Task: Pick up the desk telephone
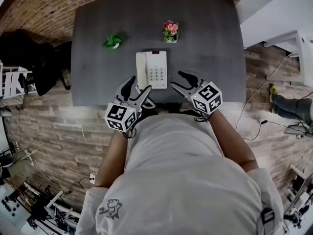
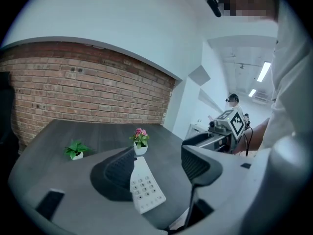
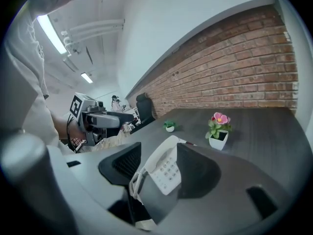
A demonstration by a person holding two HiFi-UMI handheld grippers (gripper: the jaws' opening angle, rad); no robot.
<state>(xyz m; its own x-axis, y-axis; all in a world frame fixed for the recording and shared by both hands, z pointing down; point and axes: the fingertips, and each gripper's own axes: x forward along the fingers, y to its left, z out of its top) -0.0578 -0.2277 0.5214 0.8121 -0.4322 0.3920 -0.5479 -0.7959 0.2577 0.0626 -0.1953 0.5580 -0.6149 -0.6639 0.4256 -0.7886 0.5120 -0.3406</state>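
White phone (image 1: 152, 69) sits on the grey desk (image 1: 98, 33) near my edge, handset on its left side. L gripper (image 1: 139, 85) & R gripper (image 1: 178, 80) flank it, both w/ jaws wide apart, gripping nothing.

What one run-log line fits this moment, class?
telephone: on desk, handset cradled | left gripper: jaws open, empty, near-left of telephone | right gripper: jaws open, empty, near-right of telephone | stage: pre-grasp, not grasped
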